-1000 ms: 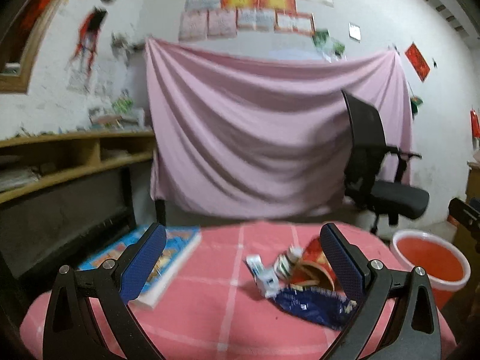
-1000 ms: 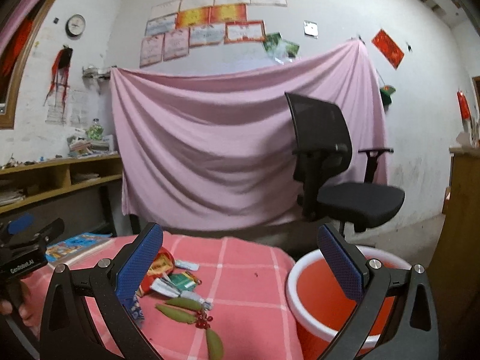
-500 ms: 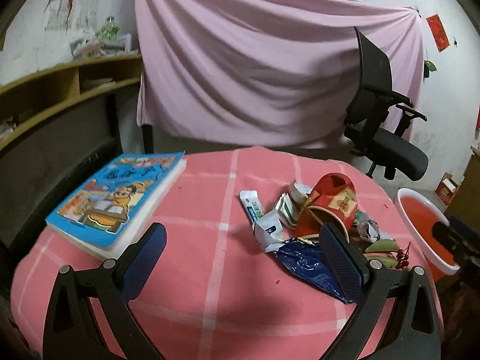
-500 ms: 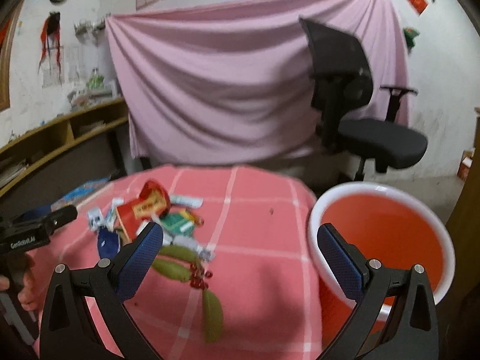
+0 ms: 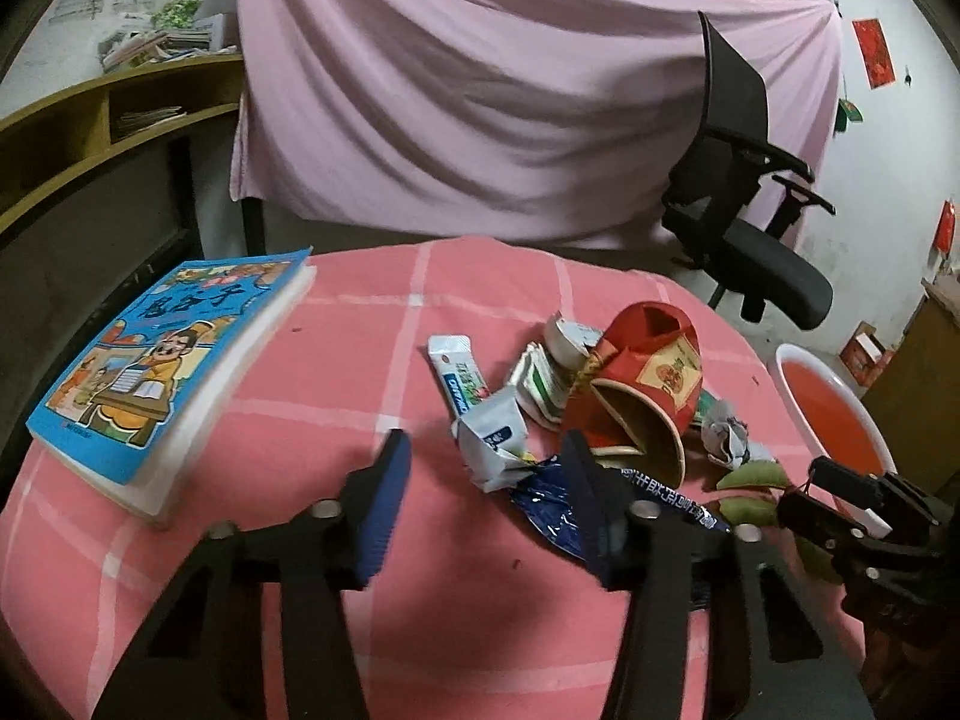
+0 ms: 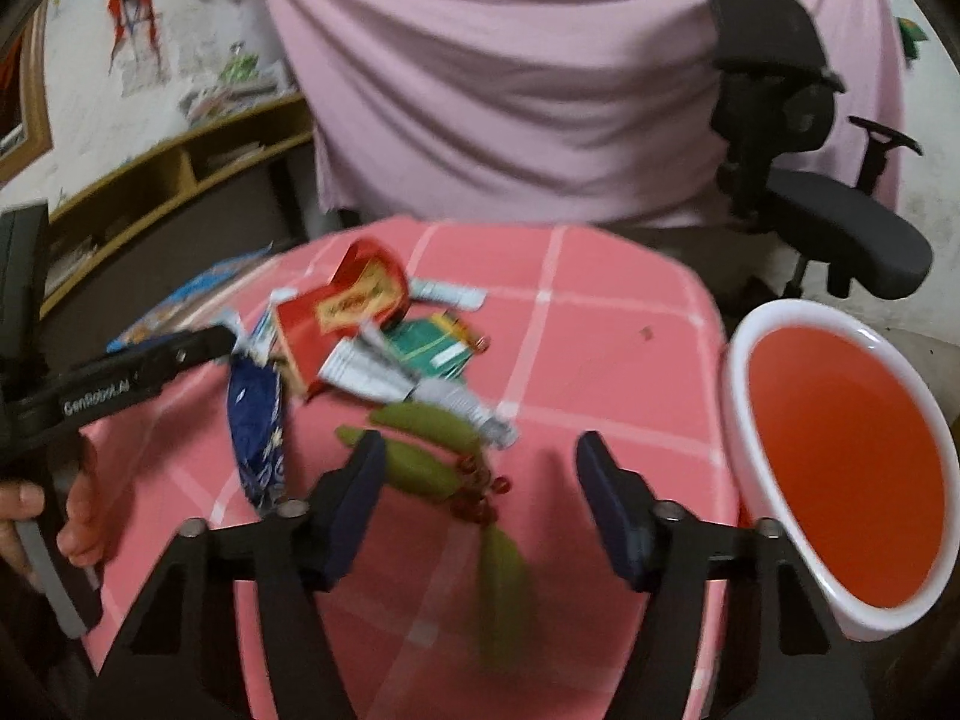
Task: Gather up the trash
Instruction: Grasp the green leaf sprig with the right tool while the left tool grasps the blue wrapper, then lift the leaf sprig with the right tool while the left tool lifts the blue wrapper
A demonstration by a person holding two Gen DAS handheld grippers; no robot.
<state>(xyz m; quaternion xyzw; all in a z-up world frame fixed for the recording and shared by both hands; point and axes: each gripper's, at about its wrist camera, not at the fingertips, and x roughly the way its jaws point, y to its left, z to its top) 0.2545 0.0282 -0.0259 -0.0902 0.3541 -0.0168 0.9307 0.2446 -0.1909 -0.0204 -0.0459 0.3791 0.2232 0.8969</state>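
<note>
Both grippers have tipped down toward the table since a second ago, and their jaws have narrowed from the wide spread seen then. Nearest in the left wrist view, the left gripper (image 5: 486, 495) hangs low over the pink checked tablecloth (image 5: 336, 360), its blue pads partly apart and holding nothing; its right pad sits just in front of a dark blue foil wrapper (image 5: 552, 507). Beyond that lie a white crumpled packet (image 5: 495, 438), a toothpaste-style tube (image 5: 459, 369), and a red paper cup (image 5: 648, 387) on its side with the mouth facing the camera. To the left, a blue picture book (image 5: 162, 354) rests at the table's edge.

From the right wrist view, the right gripper (image 6: 480, 495) is likewise partly open and empty, poised over green pea pods (image 6: 420, 450) and a small cluster of red berries (image 6: 480, 495). Further off sit a green packet (image 6: 429, 348) and the rest of the litter pile. Beside the table on the right stands a red bucket (image 6: 840, 468) with a white rim. Behind everything, a black office chair (image 6: 798, 138) stands before a pink draped sheet (image 6: 510, 78).
</note>
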